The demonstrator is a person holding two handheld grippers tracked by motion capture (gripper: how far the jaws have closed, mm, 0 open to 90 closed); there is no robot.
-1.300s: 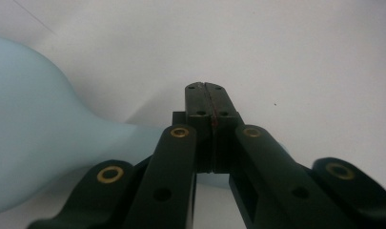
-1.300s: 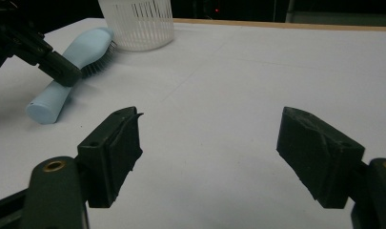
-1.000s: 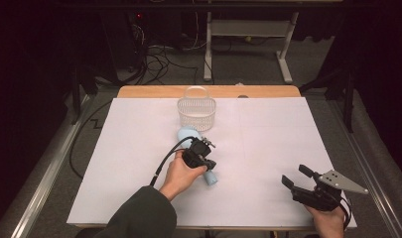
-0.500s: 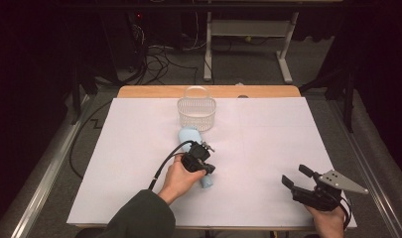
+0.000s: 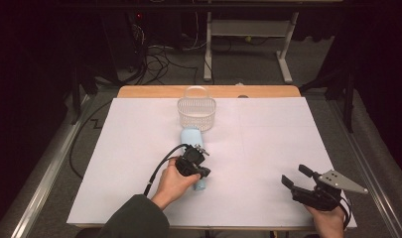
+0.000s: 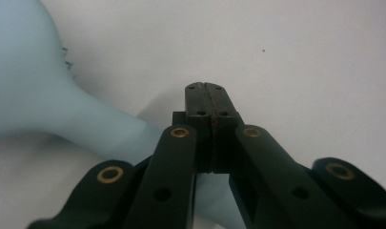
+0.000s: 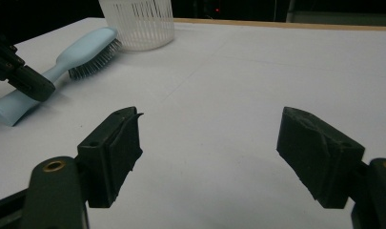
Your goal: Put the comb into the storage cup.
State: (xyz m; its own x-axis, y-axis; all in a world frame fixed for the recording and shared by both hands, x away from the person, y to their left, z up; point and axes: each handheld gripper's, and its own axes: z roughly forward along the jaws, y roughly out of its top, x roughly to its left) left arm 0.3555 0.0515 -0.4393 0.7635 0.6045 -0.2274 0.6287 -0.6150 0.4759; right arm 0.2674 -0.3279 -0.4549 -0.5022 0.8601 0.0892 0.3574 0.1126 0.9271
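Standing at the near edge of the table. A pale blue hairbrush [image 5: 192, 141] lies on the white sheet [image 5: 268, 148], bristles down and to the side, its head just short of the white slatted basket [image 5: 196, 113] at 12 o'clock, its handle running back toward 6 o'clock.

Left gripper [image 5: 202, 171] sits over the handle's near end. In the left gripper view its jaws are pressed together, pad against pad, and the handle [image 6: 114, 133] passes beneath and to the left of them, so they hold nothing (the pads meet on air, above the plastic). The person's hand [image 5: 172, 182] wraps the gripper body.

Right gripper [image 5: 297, 178] waits at about 4 o'clock, well apart from the brush, jaws spread wide over bare sheet; from its camera the brush [image 7: 62, 64] and basket [image 7: 137, 21] sit off toward 10 and 11 o'clock.

Judgement: the step in hand looks like taking hold of the handle, likely for the basket.

To do it well:
- spread the left jaws first, then lower them astride the handle;
- grip at the narrow waist, not the very end, so the heavy head does not swing;
- close squarely across the flat sides;
- lift clear before moving toward 12 o'clock, so the bristles do not drag the sheet.
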